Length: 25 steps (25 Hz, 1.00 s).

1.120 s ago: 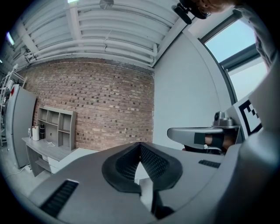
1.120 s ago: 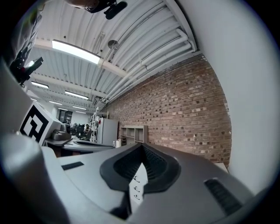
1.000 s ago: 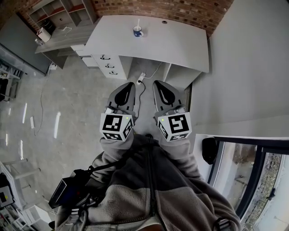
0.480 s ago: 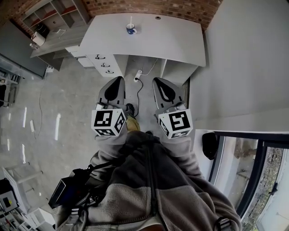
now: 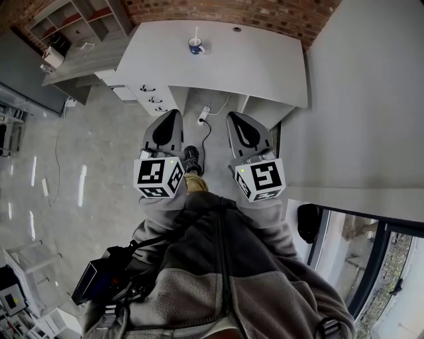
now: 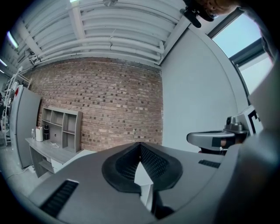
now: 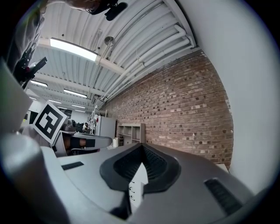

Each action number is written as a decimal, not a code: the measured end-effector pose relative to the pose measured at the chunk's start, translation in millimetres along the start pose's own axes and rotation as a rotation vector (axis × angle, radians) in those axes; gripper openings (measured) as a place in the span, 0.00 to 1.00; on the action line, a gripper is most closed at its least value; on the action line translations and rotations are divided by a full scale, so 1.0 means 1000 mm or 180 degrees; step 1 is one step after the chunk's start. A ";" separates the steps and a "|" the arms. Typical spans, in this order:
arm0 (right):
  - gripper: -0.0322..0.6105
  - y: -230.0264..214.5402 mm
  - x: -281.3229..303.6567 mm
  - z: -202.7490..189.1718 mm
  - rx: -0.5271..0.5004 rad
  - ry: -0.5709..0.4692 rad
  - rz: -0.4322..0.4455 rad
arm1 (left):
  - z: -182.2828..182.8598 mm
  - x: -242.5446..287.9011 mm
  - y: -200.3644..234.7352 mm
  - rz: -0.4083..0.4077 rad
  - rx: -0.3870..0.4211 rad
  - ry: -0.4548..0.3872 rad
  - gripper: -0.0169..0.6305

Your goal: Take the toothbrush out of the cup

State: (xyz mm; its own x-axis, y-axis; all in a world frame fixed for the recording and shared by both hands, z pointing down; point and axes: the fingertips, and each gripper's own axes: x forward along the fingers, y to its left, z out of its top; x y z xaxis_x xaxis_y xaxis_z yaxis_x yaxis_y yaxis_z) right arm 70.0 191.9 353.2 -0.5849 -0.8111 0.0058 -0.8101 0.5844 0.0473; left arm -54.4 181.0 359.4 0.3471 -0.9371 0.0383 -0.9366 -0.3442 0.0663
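A shoe [image 5: 191,159] has stepped toward the desk [image 5: 258,66]; the toothbrush [image 5: 195,33] stands in the cup [image 5: 195,47] near the desk's back edge; left gripper [image 5: 173,114] and right gripper [image 5: 232,116], jaws closed on nothing, remain well short of the desk.

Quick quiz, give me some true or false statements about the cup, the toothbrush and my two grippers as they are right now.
1. The cup stands on the white desk. True.
2. The toothbrush is clamped in the right gripper. False: it stands in the cup, and the right gripper's jaws are together on nothing.
3. The left gripper is over the floor, short of the desk. True.
4. The left gripper's jaws are wide apart. False: they are together, with nothing between them.
5. The wall behind the desk is smooth white plaster. False: it is a brick wall.
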 end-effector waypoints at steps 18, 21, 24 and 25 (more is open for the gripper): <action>0.05 -0.070 0.168 -0.015 -0.0226 0.0218 -0.0198 | -0.008 0.158 0.099 -0.0131 -0.0166 0.0165 0.03; 0.05 -0.088 0.193 -0.016 -0.0221 0.0266 -0.0298 | -0.009 0.186 0.112 -0.0190 -0.0187 0.0212 0.03; 0.05 -0.102 0.216 -0.018 -0.0181 0.0316 -0.0367 | -0.011 0.210 0.126 -0.0242 -0.0231 0.0273 0.03; 0.05 -0.106 0.225 -0.018 -0.0171 0.0326 -0.0387 | -0.012 0.219 0.129 -0.0270 -0.0238 0.0289 0.03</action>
State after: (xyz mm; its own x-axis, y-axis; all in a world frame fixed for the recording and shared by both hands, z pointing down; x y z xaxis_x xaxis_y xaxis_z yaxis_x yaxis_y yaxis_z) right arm 25.3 -52.9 367.2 -0.4732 -0.8754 0.0986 -0.8696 0.4820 0.1072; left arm -98.7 -67.9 387.8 0.4310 -0.8944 0.1192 -0.8986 -0.4134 0.1470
